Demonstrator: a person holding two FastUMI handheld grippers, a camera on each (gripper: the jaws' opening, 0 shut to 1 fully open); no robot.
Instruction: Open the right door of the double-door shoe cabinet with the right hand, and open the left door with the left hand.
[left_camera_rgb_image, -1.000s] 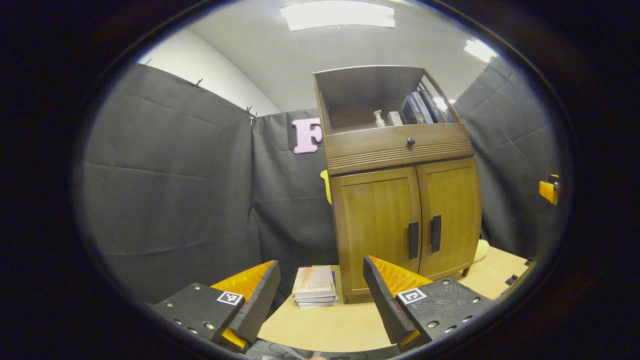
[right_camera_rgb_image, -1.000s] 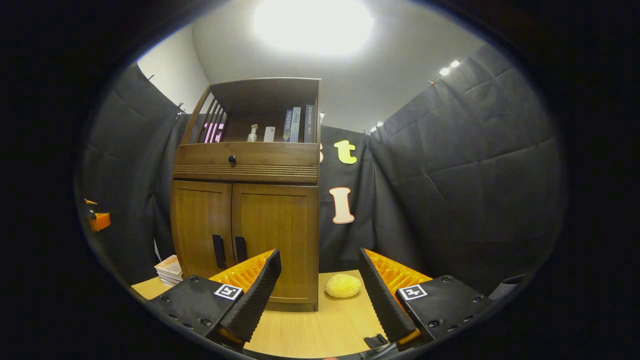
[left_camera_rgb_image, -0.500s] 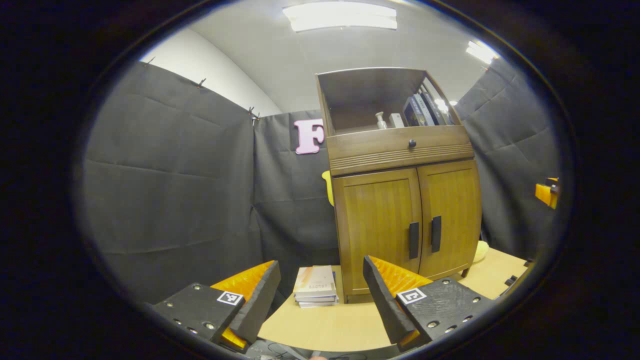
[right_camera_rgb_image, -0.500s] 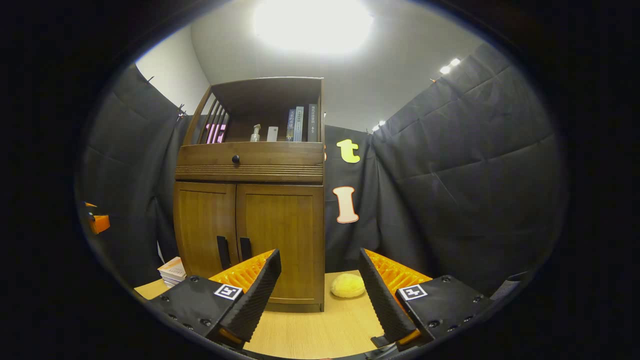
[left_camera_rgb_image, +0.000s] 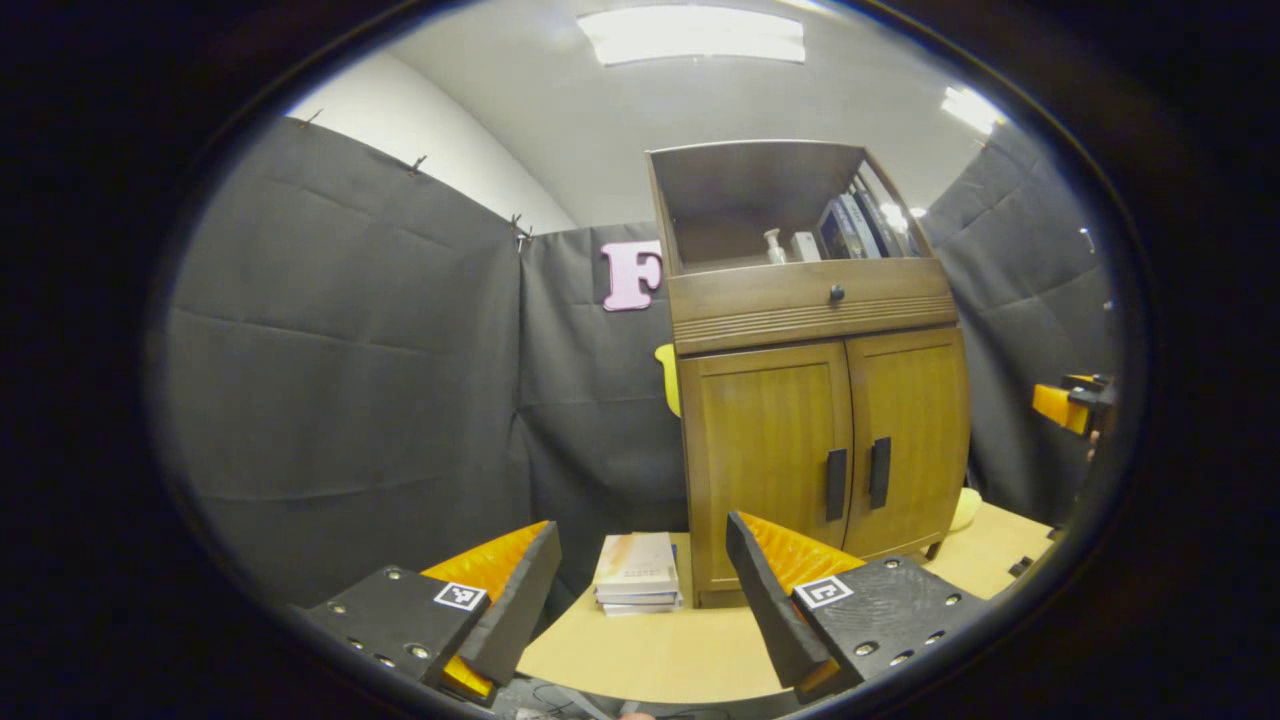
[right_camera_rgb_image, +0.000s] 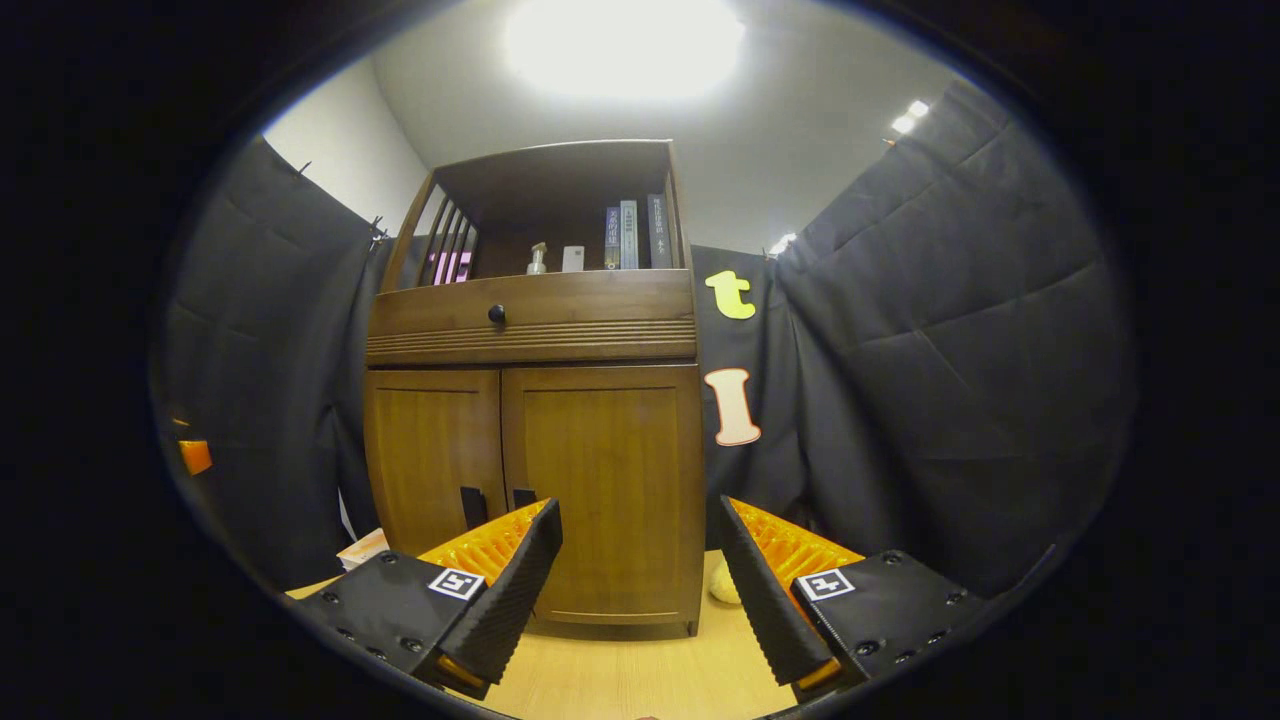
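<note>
Right gripper (right_camera_rgb_image: 640, 560) wide open and holding nothing, close in front of the shut cabinet (right_camera_rgb_image: 535, 440) on the table (right_camera_rgb_image: 620, 680): best slid left to the right door's handle (right_camera_rgb_image: 524, 497), then pinched and pulled slowly

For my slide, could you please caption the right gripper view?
Open right hand-held gripper faces the shoe cabinet, both doors shut, short of the right door's handle.

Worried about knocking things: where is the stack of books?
In the left gripper view, the stack of books lies on the light wooden table, left of the brown wooden cabinet.
</note>
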